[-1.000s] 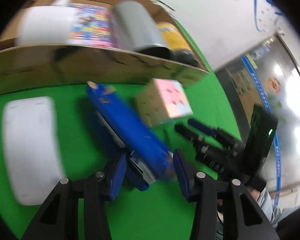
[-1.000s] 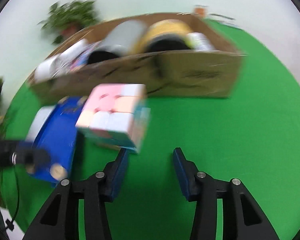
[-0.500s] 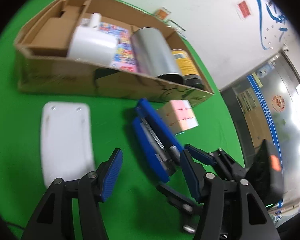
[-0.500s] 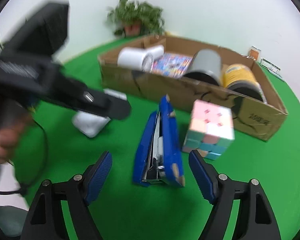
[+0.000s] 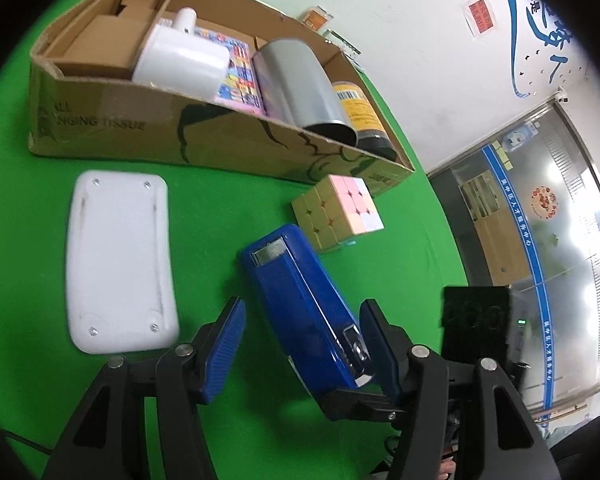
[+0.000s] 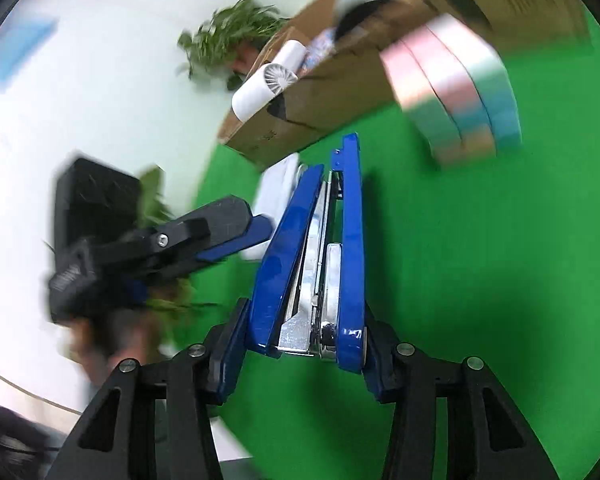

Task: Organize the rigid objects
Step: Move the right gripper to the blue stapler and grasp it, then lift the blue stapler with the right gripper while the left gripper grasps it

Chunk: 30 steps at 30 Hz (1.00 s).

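- My right tongs (image 6: 304, 356) have just been closing and now clamp the hinge end of the blue stapler (image 6: 320, 248); both pads press its flanks, and it points away toward 12 o'clock.
- My left tongs (image 5: 300, 348) stand apart. The stapler's rear lies between them, touching or nearly touching the pad at 3 o'clock, with a clear gap to the pad at 9 o'clock, so I count no grip there.
- In the left view the right tongs come in from 5 o'clock and meet the stapler at its lower end.
- Progress, as I judge it: the cardboard box (image 5: 100, 128) already holds a white handheld fan (image 5: 180, 62), a colourful flat pack (image 5: 236, 72), a grey can (image 5: 300, 80) and a yellow-labelled jar (image 5: 360, 116). The stapler is in hand but not yet in the box.
- Left on the green table (image 5: 220, 200): the pastel puzzle cube (image 5: 340, 212) at 1 o'clock from the stapler, just beside the box's near corner, and a white slab with screws (image 5: 120, 264) at 9 o'clock.
- In the way: the box's near wall stands between the stapler and the free space inside, and the cube sits near the path at 1 o'clock. The open left tongs crowd the stapler, so I would draw them back first.
- Beyond the box are a potted plant (image 6: 236, 40) and a white wall; the right view is blurred there.
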{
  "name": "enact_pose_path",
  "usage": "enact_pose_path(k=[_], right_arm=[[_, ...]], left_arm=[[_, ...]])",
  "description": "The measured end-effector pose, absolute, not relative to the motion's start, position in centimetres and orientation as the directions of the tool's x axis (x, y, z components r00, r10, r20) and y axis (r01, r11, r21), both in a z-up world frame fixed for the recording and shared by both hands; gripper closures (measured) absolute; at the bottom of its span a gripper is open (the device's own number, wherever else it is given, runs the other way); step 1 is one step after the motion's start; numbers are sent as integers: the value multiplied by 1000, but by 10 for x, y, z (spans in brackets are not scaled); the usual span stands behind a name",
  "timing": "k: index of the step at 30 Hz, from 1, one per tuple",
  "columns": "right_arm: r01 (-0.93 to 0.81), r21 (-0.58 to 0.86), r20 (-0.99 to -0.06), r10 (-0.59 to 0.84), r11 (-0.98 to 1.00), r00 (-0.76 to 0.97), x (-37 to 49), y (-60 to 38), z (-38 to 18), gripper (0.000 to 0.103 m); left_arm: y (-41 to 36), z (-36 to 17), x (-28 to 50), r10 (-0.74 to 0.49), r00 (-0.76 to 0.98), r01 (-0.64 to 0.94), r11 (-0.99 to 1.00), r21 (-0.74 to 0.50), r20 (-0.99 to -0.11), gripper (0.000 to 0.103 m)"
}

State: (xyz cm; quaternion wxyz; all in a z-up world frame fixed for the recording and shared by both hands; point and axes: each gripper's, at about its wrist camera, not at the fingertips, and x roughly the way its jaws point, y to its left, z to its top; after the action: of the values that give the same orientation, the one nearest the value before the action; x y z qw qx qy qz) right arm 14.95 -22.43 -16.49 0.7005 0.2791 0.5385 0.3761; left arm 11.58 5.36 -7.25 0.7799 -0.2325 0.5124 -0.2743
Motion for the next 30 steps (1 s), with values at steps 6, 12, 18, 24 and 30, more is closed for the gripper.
enact_pose_path(k=[6,12,18,24,30], right_arm=[[-296,576,-676,648,762,351,140,-247,-137,19],[-518,197,-725,479,833,495,104,-221,-103,14],[-539,2,-780,339,842,527,107,-181,-124,31],[-496,-33,-796,277,868,538,111,-175,-129,49],[-417,206,-803,397,885,445,124,-197,-120,49]], left_arm=[[43,-86,111,-680,281,169,730,-663,-677,44],[34,-95,110,-690,258,159,721,-675,-676,44],[33,-101,107,-685,257,144,725,-674,-682,45],[33,-110,105,-689,246,128,720,-682,-682,45],[39,-112,108,-722,246,117,684,-720,-647,44]])
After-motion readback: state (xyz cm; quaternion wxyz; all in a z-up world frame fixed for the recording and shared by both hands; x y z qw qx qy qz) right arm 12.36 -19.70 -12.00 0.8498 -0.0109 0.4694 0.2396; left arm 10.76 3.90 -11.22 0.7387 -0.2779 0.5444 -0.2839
